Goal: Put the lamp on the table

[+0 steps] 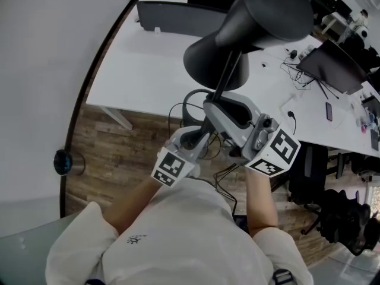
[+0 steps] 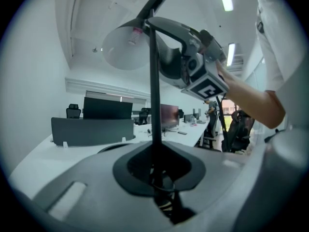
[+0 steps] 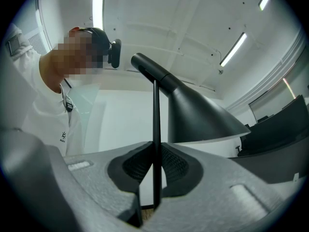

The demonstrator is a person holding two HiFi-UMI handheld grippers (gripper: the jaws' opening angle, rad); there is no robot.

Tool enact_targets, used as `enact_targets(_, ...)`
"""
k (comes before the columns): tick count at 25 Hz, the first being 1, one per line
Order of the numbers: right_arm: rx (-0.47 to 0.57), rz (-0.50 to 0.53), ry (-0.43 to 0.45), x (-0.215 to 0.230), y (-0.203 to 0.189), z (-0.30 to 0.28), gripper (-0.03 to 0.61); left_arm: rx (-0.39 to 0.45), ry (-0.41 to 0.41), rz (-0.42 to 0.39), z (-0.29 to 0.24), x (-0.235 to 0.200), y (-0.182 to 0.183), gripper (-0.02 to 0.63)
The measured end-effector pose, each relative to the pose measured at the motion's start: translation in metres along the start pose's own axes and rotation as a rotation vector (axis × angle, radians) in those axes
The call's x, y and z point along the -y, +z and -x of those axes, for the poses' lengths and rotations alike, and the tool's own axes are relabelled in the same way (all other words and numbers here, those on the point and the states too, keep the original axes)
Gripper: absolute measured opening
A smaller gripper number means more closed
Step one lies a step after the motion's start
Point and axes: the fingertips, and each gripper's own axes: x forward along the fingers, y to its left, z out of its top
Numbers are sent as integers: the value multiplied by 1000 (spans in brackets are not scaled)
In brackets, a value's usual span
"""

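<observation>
Black lamp (image 1: 267,10) hangs in the air at the near edge of the white table (image 1: 142,70), with its shade (image 3: 198,115) over the tabletop and its thin pole (image 2: 154,81) over the wood floor (image 1: 119,153) beside that edge. I have my left gripper (image 1: 200,132) clamped narrow on the pole low down. My right gripper (image 1: 218,107) is clamped on it just above.
</observation>
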Motion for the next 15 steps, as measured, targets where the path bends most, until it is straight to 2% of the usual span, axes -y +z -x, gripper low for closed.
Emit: enact_targets(15,3,-19,53,76,9,30,46,-4,58,13,-83,-14,11,37)
